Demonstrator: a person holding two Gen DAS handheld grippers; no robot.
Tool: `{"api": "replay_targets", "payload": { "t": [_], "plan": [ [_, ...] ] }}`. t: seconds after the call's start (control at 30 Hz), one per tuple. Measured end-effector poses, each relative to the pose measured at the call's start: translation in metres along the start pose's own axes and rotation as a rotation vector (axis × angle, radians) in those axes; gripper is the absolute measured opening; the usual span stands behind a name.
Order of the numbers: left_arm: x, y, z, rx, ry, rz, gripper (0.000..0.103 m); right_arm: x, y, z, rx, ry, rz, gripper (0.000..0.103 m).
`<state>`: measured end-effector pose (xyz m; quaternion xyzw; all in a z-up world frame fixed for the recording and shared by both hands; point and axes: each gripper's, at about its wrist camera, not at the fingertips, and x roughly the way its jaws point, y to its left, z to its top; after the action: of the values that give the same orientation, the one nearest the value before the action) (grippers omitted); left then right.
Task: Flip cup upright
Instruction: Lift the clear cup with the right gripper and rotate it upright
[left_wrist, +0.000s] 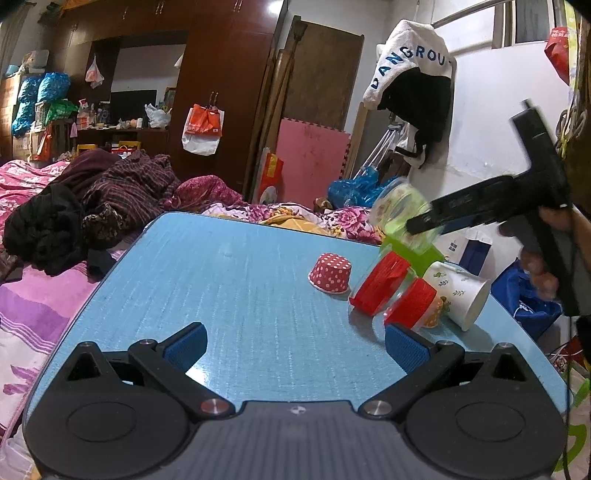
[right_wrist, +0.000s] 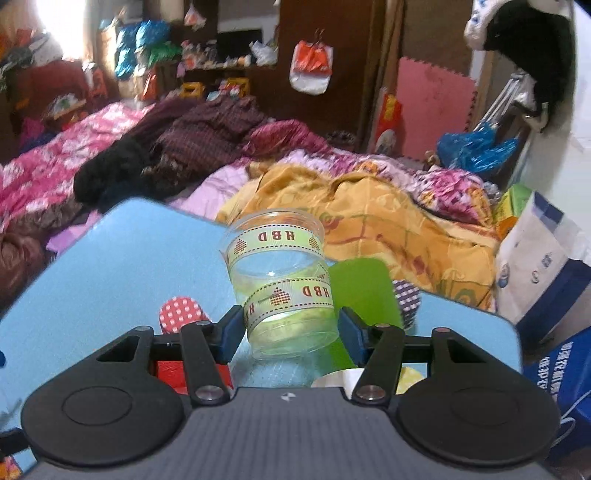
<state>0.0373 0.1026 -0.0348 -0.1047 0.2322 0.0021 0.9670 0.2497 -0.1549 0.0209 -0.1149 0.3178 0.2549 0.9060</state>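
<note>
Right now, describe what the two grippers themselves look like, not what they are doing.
The left gripper and right gripper look alike: matte black plastic, two round discs on a ribbed grey body with a small white logo, angled black link arms with silver screws, and blue textured pads on the fingertips. In the left view the right one also shows a long black handle. No sleeve is clearly visible.

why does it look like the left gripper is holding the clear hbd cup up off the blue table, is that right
Not quite: the right gripper holds the clear cup above the blue table, as the right wrist view shows. The left gripper is open and empty.
</note>
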Motion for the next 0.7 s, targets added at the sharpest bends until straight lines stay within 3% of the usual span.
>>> {"api": "replay_targets", "payload": {
  "t": [0.2,0.37,0.7],
  "plan": [
    [-0.003,-0.001,-0.001,-0.006,-0.005,-0.017,0.103,-0.052,0.000,-0.017,0.058,-0.076,-0.005,0.057],
    [-0.003,-0.003,0.000,-0.020,-0.001,-0.029,0.103,-0.082,-0.002,-0.052,0.134,-0.095,0.013,0.057],
    [-0.001,-0.019,-0.002,-0.034,0.043,-0.063,0.103,-0.063,0.008,-0.113,0.247,-0.033,0.089,0.058]
  ]
}}
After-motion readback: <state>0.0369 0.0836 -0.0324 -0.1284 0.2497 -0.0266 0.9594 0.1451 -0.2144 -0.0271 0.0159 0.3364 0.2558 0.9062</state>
